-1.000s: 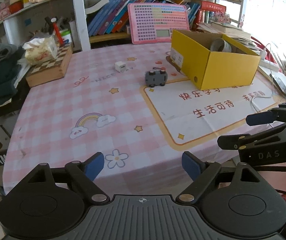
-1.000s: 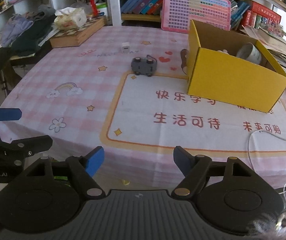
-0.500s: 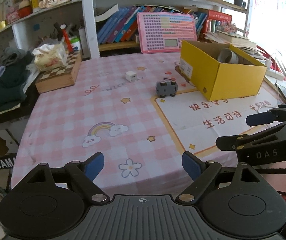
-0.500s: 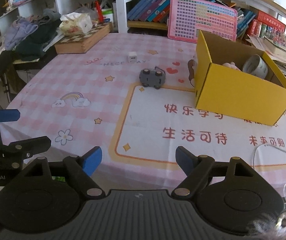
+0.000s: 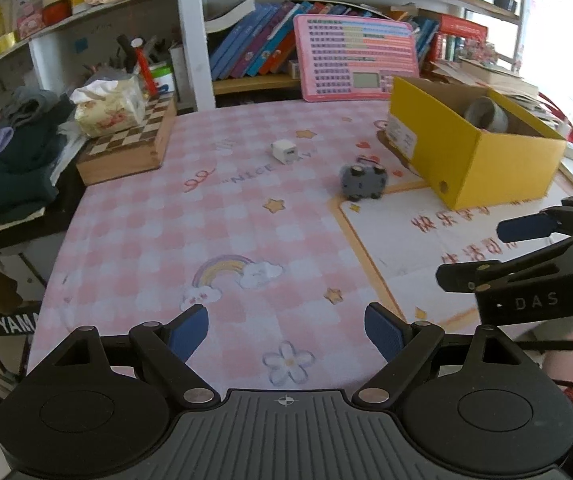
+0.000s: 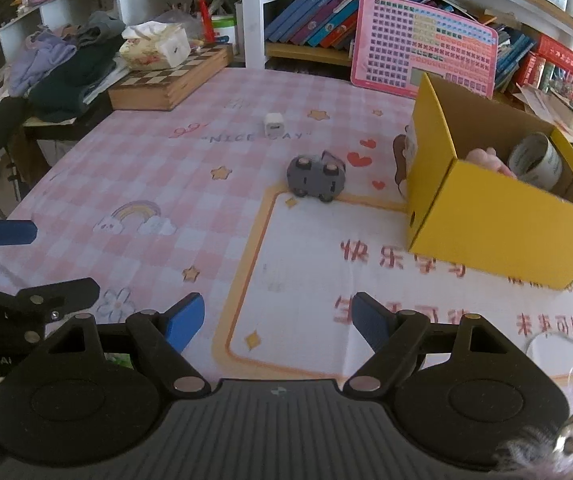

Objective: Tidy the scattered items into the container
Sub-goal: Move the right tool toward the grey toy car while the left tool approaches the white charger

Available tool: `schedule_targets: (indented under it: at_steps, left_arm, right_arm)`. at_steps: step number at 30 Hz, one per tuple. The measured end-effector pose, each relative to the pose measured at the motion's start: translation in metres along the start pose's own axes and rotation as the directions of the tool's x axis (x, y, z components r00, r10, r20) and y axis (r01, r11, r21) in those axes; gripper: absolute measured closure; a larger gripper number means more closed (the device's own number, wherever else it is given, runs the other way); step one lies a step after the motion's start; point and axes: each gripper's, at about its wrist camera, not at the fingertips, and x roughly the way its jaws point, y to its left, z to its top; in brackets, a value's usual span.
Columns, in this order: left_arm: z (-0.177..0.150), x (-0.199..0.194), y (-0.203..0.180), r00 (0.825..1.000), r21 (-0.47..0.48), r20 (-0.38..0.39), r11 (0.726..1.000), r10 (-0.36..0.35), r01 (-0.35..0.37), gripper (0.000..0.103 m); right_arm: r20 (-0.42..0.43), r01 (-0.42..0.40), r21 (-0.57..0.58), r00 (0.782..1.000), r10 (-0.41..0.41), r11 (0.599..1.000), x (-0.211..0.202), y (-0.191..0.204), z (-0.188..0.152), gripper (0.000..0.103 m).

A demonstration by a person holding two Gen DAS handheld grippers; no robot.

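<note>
Approach step, nothing picked up yet. Left gripper [image 5: 286,330] and right gripper [image 6: 278,318] both released, empty, near table edge. Grey toy car [image 6: 316,178] lying just beside yellow box [image 6: 498,220]; white cube [image 6: 274,123] farther from box. Probably next: reach to car, close, lift into box.
</note>
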Motion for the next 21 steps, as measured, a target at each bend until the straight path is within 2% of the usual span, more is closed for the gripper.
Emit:
schedule_targets:
  at_steps: [9,21]
  left_arm:
    - [0.045,0.035,0.017,0.999,-0.004,0.035,1.0,0.024,-0.024,0.015]
    - [0.105,0.092,0.025,0.998,0.032,0.055,0.999,0.018,-0.02,0.015]
  right_arm:
    - [0.006,0.015,0.011,1.0,-0.015,1.0,0.035,-0.015,0.034,0.023]
    - [-0.015,0.03,0.021,0.999,-0.03,0.999,0.09,-0.022,0.066,0.023]
